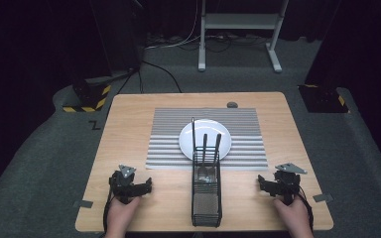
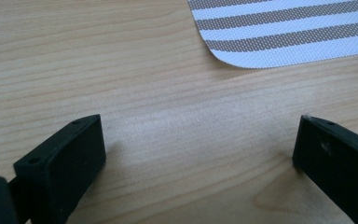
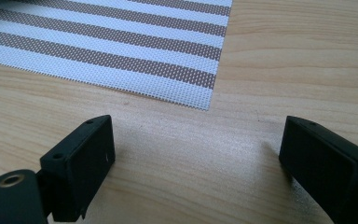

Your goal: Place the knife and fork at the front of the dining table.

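Observation:
A white plate [image 1: 186, 141] lies on a striped placemat [image 1: 163, 148] in the middle of the wooden table [image 1: 124, 129]. In front of it stands a black wire caddy [image 1: 207, 206] holding three dark-handled utensils [image 1: 204, 144] that lean over the plate. My left gripper [image 1: 129, 184] rests on the table near the front left, jaws open over bare wood [image 2: 191, 140]. My right gripper [image 1: 278, 184] rests near the front right, also open, with nothing between its jaws [image 3: 196, 149]. Each is held by a hand at the table's front edge.
A small dark round object [image 1: 232, 104] lies at the table's far edge. The placemat's corner shows ahead of each gripper [image 2: 261, 42] [image 3: 168, 60]. Tape marks [image 1: 83, 204] sit at the table's front corners. A white stand [image 1: 238, 29] is on the floor beyond.

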The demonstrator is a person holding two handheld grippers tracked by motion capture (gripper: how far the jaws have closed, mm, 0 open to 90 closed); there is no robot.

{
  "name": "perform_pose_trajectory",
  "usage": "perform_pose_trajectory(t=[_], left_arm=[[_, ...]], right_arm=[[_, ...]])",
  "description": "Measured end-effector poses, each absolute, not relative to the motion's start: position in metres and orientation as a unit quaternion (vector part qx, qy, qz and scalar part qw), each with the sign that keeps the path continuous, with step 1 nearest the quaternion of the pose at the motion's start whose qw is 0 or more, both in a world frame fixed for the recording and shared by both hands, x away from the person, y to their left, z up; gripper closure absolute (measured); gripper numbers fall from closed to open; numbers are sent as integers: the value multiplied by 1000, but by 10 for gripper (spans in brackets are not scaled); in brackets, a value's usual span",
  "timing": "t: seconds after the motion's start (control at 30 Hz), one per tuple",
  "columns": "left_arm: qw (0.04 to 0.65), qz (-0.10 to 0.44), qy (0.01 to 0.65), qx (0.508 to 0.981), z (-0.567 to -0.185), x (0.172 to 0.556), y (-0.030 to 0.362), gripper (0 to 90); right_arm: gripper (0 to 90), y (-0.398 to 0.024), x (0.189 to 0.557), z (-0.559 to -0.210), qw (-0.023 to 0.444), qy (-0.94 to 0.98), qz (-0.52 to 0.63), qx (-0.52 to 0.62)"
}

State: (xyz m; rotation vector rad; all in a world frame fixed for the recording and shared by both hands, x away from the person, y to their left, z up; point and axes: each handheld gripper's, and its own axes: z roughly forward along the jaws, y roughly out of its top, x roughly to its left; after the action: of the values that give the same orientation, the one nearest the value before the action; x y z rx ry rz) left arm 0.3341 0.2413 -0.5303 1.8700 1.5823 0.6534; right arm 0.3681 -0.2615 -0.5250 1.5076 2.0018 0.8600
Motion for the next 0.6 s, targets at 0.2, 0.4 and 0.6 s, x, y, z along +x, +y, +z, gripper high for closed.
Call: perform_pose_trajectory(t=[0.2,0.4,0.6], left_arm=[[298,246,594,706,-530,333,241,24],[295,245,594,708,-530,334,240,2],[295,244,593,708,-530,335,241,0]], right_arm=[[101,-261,367,-525,243,734,315,550],[99,-263,369,-525,241,740,317,542],[99,-263,369,-525,240,739,318,543]])
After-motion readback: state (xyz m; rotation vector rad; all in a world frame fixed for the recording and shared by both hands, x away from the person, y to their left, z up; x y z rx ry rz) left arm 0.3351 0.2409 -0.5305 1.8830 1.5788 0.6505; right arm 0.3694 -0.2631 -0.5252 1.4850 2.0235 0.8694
